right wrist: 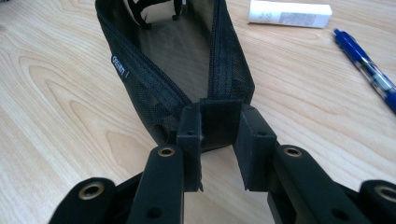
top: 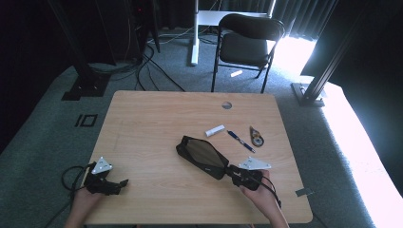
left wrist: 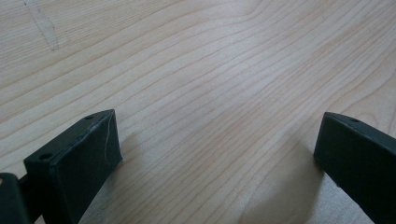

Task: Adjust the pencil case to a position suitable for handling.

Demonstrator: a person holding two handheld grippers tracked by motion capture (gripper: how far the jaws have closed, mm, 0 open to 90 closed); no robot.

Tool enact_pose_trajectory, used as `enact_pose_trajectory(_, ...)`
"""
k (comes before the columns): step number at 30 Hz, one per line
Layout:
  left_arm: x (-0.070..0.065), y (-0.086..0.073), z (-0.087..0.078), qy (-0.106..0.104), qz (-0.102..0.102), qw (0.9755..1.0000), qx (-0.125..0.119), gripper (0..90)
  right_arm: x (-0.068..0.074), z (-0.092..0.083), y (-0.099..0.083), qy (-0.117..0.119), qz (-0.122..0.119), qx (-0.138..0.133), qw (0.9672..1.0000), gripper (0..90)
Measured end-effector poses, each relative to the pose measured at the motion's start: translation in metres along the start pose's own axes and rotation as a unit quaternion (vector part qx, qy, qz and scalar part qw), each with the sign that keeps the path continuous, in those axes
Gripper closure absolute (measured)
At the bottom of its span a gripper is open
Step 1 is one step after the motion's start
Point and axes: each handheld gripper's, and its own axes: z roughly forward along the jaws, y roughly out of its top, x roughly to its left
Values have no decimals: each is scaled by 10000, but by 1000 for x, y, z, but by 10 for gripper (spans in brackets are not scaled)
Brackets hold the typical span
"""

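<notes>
1. We work at a pale wood-grain bench (top: 157, 118) on grey carpet, with a black chair (top: 247, 40) and dark curtains well beyond it.
2. Our right gripper (right wrist: 218, 140) has its fingers (right wrist: 190, 140) closed on the near end of the black mesh zip pouch (right wrist: 163, 60). The fabric tab sits squarely between the two pads, and the open mouth runs straight away from them.
3. In the high view the same pouch (top: 202, 156) lies just ahead of the right gripper (top: 233, 171), toward the middle of the bench.
4. Our left gripper (top: 124, 182) rests far off to the other side, its fingers (left wrist: 79, 158) spread wide with only bare wood between them.
5. Past the pouch and off to one side of the right fingers lie a white rectangular eraser (right wrist: 289, 13) and a blue ballpoint pen (right wrist: 369, 70). A small round compass-like tool (top: 257, 137) lies beyond those.
6. We judge the step to be steadying the pouch so it can be filled.
7. To do it well, we should keep the pinch firm, hold the mouth open and facing up, and bring the left fingers over for the eraser without dragging the pouch.
</notes>
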Motion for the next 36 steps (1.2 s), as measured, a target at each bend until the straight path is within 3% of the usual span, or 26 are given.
enact_pose_trajectory(23, 0, 0, 0, 0, 0, 10000, 1, 7, -9, -55, -43, -443, 386, -82, 9982, 729)
enact_pose_trajectory(36, 0, 0, 0, 1, 2, 10000, 1, 7, -5, -72, -57, -456, 484, -98, 9977, 710)
